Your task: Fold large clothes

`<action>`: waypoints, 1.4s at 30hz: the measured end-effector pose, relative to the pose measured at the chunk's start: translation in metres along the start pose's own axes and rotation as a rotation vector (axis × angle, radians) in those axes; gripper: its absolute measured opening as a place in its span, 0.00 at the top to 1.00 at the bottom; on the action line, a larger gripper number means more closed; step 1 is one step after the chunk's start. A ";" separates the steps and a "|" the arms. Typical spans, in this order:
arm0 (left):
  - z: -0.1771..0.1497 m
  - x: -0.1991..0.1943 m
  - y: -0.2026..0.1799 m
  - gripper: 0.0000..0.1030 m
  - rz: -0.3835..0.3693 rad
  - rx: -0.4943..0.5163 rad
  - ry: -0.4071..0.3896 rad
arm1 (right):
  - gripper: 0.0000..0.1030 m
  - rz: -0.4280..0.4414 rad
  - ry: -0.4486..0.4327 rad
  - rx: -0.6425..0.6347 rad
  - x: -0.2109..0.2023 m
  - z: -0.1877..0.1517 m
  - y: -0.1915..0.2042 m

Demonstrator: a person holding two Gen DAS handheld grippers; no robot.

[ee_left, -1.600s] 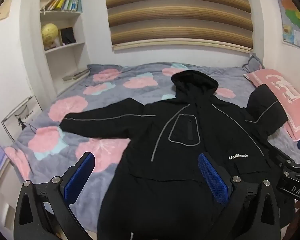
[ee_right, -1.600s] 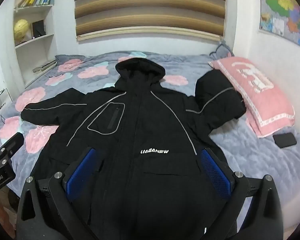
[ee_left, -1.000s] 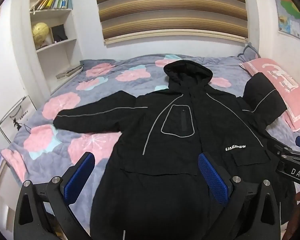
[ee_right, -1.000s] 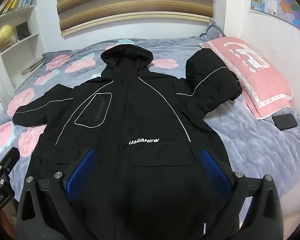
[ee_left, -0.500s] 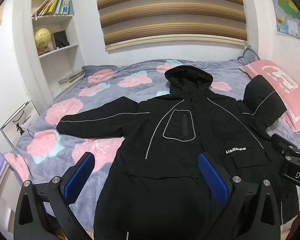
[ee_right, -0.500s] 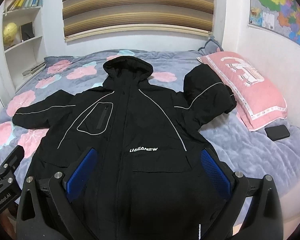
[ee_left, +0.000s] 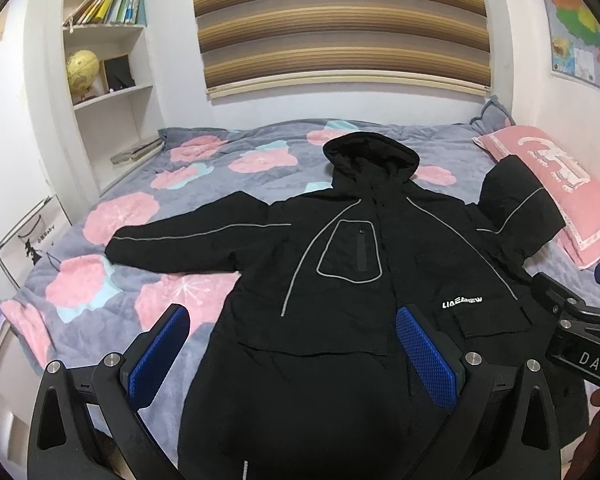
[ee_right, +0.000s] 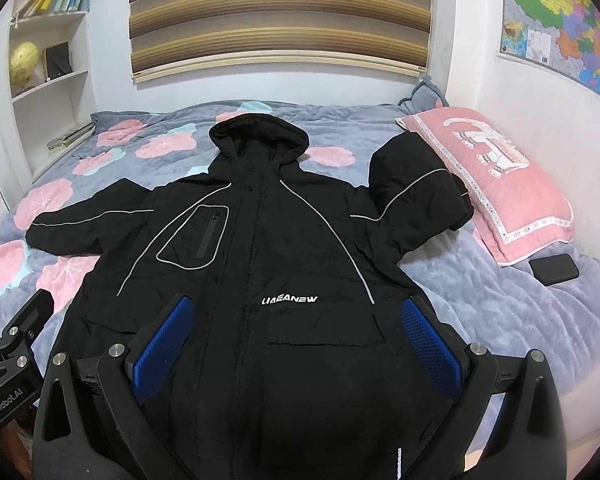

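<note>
A large black hooded jacket (ee_left: 340, 280) with grey piping lies face up on the bed, hood toward the wall; it also shows in the right wrist view (ee_right: 268, 264). Its left sleeve (ee_left: 188, 244) stretches out flat. Its right sleeve (ee_right: 416, 196) is bunched up against the pink pillow. My left gripper (ee_left: 292, 344) is open and empty above the jacket's lower left part. My right gripper (ee_right: 296, 336) is open and empty above the jacket's lower front. Neither touches the cloth.
The bed has a grey quilt (ee_left: 140, 216) with pink flowers. A pink pillow (ee_right: 488, 176) lies at the right, with a black phone (ee_right: 554, 269) beside it. White shelves (ee_left: 108, 60) with books and a globe stand at the left wall.
Both grippers have shifted slightly over the jacket's lower part; the view has tilted a little. The jacket has not moved and both grippers stay open.
</note>
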State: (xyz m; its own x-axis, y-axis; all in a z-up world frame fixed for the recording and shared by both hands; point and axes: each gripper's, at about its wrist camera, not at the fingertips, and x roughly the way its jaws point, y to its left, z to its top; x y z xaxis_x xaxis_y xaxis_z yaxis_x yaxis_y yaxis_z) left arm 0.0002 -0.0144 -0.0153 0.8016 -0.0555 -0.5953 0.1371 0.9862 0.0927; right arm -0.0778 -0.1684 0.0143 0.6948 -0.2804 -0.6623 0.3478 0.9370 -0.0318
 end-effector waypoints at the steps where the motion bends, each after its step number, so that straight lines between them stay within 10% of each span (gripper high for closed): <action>1: 0.000 0.001 0.001 0.00 -0.003 -0.008 0.006 | 0.00 0.001 0.003 0.001 0.001 0.000 0.000; 29: -0.014 0.054 0.039 0.00 -0.032 -0.124 0.074 | 0.00 -0.078 -0.003 -0.073 0.030 -0.002 0.034; 42: -0.015 0.115 0.128 0.00 -0.038 -0.270 0.091 | 0.00 -0.002 -0.062 -0.116 0.097 0.021 0.095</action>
State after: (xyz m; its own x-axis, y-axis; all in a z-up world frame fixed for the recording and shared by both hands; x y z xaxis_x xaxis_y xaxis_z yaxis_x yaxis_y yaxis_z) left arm 0.1009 0.1073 -0.0834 0.7417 -0.0907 -0.6646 -0.0035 0.9903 -0.1391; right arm 0.0356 -0.1112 -0.0372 0.7330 -0.2909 -0.6149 0.2767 0.9533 -0.1212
